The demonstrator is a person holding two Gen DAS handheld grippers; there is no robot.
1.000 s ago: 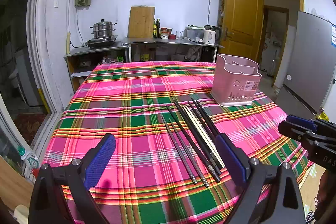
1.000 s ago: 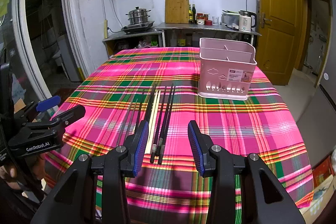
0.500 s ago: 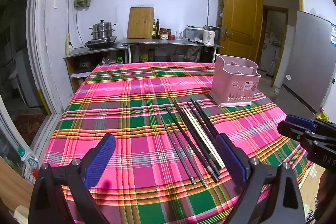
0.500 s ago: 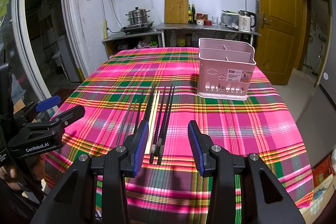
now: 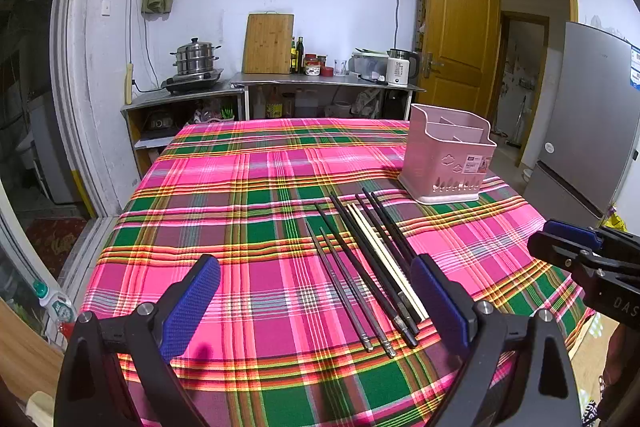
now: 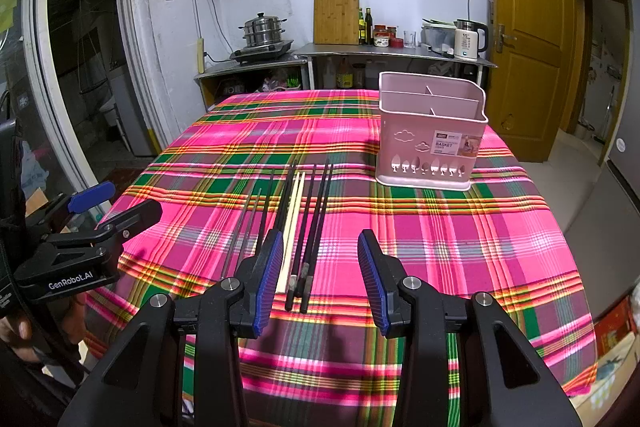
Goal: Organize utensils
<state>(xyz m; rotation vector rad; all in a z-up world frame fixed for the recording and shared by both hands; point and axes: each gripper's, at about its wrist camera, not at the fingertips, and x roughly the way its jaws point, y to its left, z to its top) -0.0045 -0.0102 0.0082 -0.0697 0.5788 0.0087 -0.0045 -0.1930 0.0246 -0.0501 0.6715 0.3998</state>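
Several chopsticks [image 5: 368,259], black, grey and one pale pair, lie side by side on the plaid tablecloth; they also show in the right wrist view [image 6: 300,219]. A pink divided utensil basket [image 5: 450,163] stands upright beyond them, and shows in the right wrist view [image 6: 430,137]. My left gripper [image 5: 316,297] is wide open and empty, above the table's near edge, left of the chopsticks' near ends. My right gripper [image 6: 320,267] is open and empty, with the near ends of the chopsticks between its fingers from this view.
The table [image 5: 240,187] has a pink and green plaid cloth. A counter [image 5: 320,79] with a steamer pot, cutting board, bottles and kettle lines the back wall. A wooden door [image 5: 456,39] and a grey fridge [image 5: 588,119] stand to the right.
Both grippers have hardly moved; the view shifts only slightly. The chopsticks and the basket lie as before.
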